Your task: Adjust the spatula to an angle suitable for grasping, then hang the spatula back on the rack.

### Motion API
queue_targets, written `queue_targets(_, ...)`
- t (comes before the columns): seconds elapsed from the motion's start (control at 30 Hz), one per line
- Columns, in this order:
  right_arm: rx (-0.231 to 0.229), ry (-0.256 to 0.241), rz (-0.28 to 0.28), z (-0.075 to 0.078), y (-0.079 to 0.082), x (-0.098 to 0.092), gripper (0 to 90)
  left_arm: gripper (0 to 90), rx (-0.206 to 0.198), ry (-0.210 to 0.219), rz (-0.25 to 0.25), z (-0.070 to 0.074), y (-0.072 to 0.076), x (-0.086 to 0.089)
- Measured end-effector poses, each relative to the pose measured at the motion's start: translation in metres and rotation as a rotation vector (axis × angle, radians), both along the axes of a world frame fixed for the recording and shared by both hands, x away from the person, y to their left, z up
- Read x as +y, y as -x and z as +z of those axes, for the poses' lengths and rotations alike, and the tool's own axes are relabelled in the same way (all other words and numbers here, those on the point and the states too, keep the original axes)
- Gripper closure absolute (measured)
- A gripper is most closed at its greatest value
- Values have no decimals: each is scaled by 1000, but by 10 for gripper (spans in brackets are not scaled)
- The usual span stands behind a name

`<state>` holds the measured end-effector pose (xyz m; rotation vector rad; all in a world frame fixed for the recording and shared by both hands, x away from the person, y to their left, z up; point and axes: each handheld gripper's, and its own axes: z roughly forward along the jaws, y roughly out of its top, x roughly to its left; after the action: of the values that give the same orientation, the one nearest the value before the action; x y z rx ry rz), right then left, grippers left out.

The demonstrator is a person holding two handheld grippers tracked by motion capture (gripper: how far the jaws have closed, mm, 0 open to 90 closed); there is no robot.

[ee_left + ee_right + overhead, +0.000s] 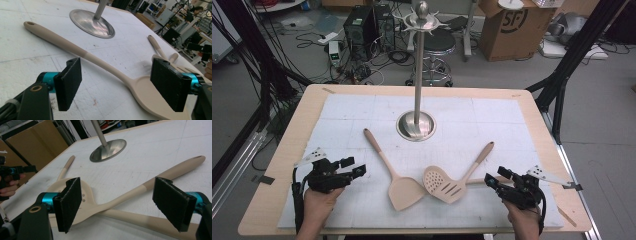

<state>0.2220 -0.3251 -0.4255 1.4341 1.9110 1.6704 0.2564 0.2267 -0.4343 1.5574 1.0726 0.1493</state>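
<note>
A tall metal stand (418, 65) with hooks at its top rises from a round base (416, 125) at the mat's middle. Three beige utensils lie in front of it. The solid spatula (404, 192) has its handle running up-left. The slotted spatula (453, 189) points its handle up-right and crosses over the perforated spoon (433, 177). My left gripper (354, 168) is open, left of the solid spatula (105, 66). My right gripper (492, 181) is open by the spoon's handle (140, 220). Both sets of jaws, left (117, 86) and right (120, 202), hold nothing.
A white foam mat (492, 117) covers the wooden table (287, 150). The stand's base (91, 21) (108, 150) lies ahead of both grippers. Beyond the table are a stool (434, 50), a cardboard box (509, 25) and cables on the floor.
</note>
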Motion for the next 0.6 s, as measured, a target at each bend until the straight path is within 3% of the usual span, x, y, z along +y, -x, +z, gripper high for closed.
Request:
queue_targets(0.13, 5, -1, 0, 0, 0, 1, 224, 260, 1, -25, 14, -1, 4, 3)
queue_targets(0.27, 8, 1, 3, 0, 0, 2, 224, 262, 13, -26, 22, -2, 7, 8)
queue_targets(0.6, -3, 0, 11, 2, 1, 4, 224, 264, -3, -13, 30, 0, 8, 9)
